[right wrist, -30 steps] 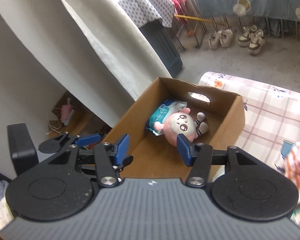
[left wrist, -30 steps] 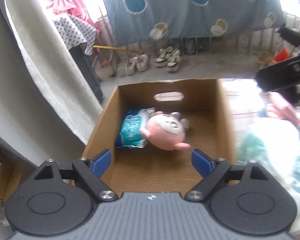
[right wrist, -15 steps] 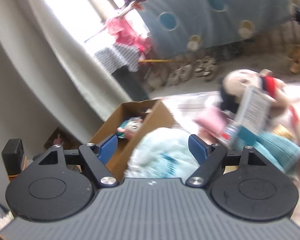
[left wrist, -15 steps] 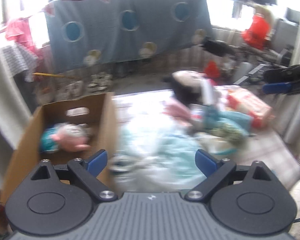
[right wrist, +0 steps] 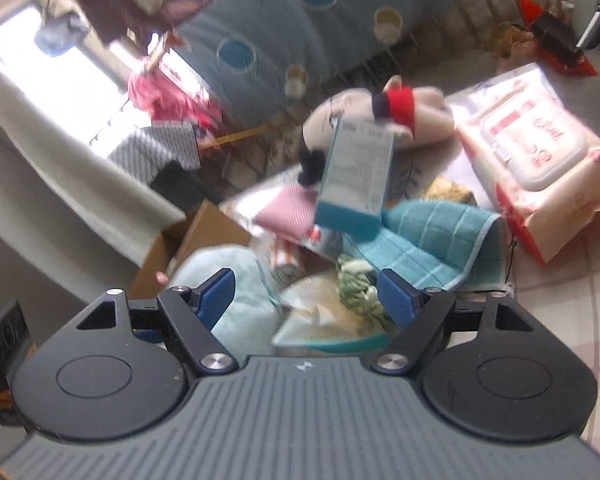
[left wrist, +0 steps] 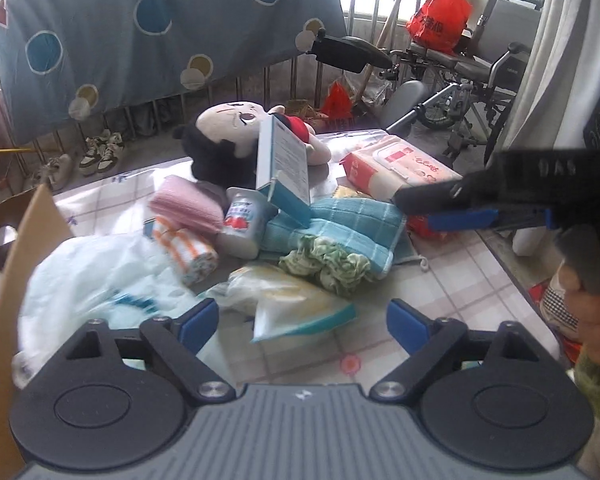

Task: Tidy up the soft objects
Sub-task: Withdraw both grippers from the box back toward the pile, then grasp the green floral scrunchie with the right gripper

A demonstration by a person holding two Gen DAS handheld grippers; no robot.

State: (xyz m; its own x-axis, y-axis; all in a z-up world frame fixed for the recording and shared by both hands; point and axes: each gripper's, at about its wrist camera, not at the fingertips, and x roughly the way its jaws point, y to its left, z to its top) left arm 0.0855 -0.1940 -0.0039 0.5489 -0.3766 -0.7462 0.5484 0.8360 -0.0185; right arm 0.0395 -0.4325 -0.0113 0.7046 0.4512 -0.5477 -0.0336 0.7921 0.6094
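Observation:
A pile lies on the checked table: a black-haired plush doll (left wrist: 228,136) (right wrist: 380,116), a blue-white box (left wrist: 284,168) leaning on it, a teal towel (left wrist: 348,228) (right wrist: 428,240), a green-white cloth bundle (left wrist: 324,264), a pink roll (left wrist: 186,208) and an orange-striped roll (left wrist: 188,252). My left gripper (left wrist: 303,322) hovers over a yellow packet (left wrist: 292,300). Its jaws are closing, and the pads touch nothing. My right gripper (right wrist: 307,298) is open above the same packet (right wrist: 324,320). One of its fingers (left wrist: 460,218) reaches in from the right in the left wrist view.
The cardboard box (left wrist: 20,260) (right wrist: 196,232) stands at the left, next to a pale blue plastic bag (left wrist: 100,280). A wet-wipes pack (left wrist: 400,170) and a yoghurt cup (left wrist: 242,220) lie in the pile. A wheelchair (left wrist: 480,60) stands beyond the table. A hand (left wrist: 580,280) shows at the right.
Both grippers have swung from over the cardboard box with the pink plush to the pile on the table. The right gripper's jaws stand wider than a second ago.

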